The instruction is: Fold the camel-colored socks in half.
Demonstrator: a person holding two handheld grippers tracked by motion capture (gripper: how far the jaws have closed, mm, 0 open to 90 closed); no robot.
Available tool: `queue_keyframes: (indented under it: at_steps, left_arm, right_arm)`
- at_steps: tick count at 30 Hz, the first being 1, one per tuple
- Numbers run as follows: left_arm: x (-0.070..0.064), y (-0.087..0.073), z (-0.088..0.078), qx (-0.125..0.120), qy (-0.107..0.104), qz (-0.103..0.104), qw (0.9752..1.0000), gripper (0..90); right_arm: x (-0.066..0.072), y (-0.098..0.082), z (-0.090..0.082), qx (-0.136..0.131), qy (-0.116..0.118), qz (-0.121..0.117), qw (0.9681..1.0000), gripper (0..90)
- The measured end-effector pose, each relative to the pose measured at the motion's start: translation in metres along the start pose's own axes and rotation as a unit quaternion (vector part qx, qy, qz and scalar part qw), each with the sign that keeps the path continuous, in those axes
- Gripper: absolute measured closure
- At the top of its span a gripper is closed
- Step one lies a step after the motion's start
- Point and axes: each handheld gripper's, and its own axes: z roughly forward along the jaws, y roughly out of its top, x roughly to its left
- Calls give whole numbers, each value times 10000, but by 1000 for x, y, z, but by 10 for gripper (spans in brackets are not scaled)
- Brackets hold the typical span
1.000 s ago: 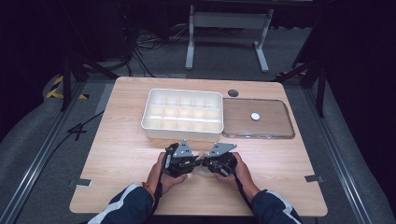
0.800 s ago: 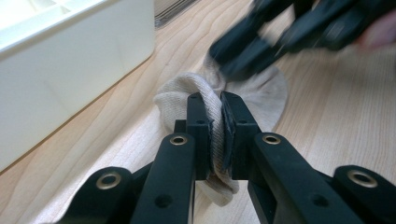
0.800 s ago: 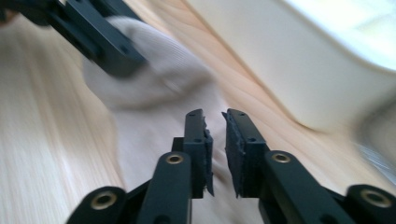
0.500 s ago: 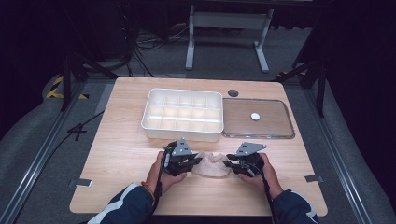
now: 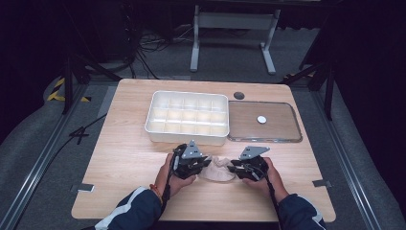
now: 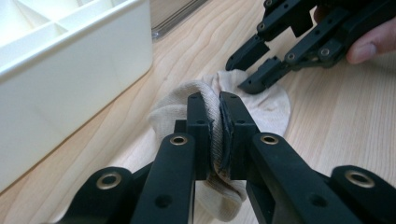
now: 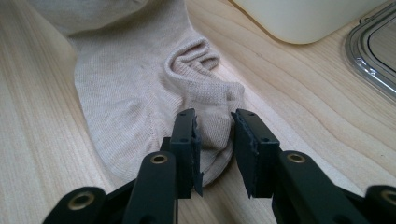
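A beige sock (image 5: 218, 169) lies flat on the wooden table (image 5: 129, 158) in the lower middle of the high view, stretched between the two grippers. The left gripper (image 6: 219, 100), at the sock's left end, has its jaws pressed together on a bunched fold of the fabric, which shows squeezed between the pads in the left gripper view. The right gripper (image 7: 215, 122), at the sock's right end, stands with its jaws partly apart; they have just been opening, and in the right gripper view a ridge of the sock's edge sits between the pads with a gap on the right side, so the pads are not clamped on it. In the left gripper view the right gripper's tips rest at the sock's far edge in the upper right of the frame. Above the sock in the high view stands a white compartment box (image 5: 187, 117), and just right of it a clear lid (image 5: 282, 128) lies flat with a small white disc (image 5: 261, 119) on it. A dark round hole (image 5: 239, 95) marks the table above the lid.
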Motion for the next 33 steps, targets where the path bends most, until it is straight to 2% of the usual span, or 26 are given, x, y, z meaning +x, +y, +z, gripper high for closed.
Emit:
queue_keyframes:
  at_steps: [9, 16, 21, 25, 33]
  left_arm:
    - [-6, 5, 15, 80, 36, 43, 10000, 838]
    - [-14, 6, 30, 291, 47, 232, 9993, 836]
    - [-21, 8, 39, 344, 60, 292, 9990, 829]
    - [-24, 7, 48, 505, 99, 421, 9978, 811]
    - [-27, 6, 55, 418, 80, 359, 9984, 808]
  right_arm:
    - [0, 0, 0, 13, 3, 4, 10000, 701]
    - [-1, 0, 0, 4, 21, 4, 10000, 702]
    - [-1, 0, 0, 5, 34, 27, 10000, 702]
    - [-2, 0, 0, 7, 45, 49, 10000, 701]
    - [-2, -1, 0, 6, 78, 88, 9999, 701]
